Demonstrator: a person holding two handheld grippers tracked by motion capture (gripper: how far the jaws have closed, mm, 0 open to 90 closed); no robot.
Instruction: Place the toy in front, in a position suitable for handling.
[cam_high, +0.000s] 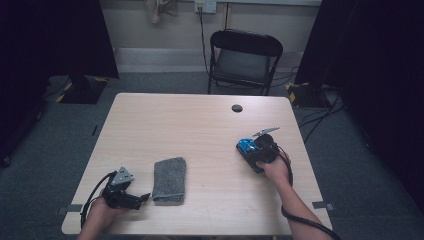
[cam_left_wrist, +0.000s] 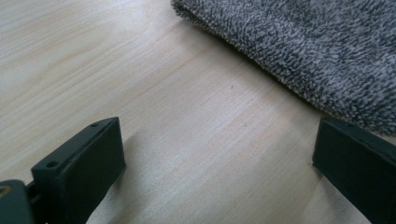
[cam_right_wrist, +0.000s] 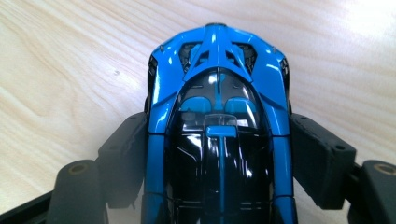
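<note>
A: Where do we stand with the toy car (cam_right_wrist: 217, 140)?

B: We have it between the jaws of the right hand-held gripper (cam_high: 248, 150), one pad against each flank. In the right gripper view its long axis runs straight away from us along the jaws. So that hand-held gripper is clamped on the toy car, across its width.

A: And where is the car on the counter (cam_high: 200, 125)?

B: Taking the grey towel (cam_high: 169, 180) as our mark, the toy car (cam_high: 245, 145) sits well off to the towel's right and a little farther from us, resting on the wood.

A: What of our other hand?

B: The left hand-held gripper (cam_high: 142, 198) lies just beside the towel's near left corner, its jaws apart with bare counter between them. In the left gripper view the towel's (cam_left_wrist: 303, 51) edge touches neither jaw as far as we can tell.

A: So which hand matters for the coming move?

B: We judge the right, since it already has the car. If the car is meant for the towel, we carry it leftward and a little toward us.
</note>
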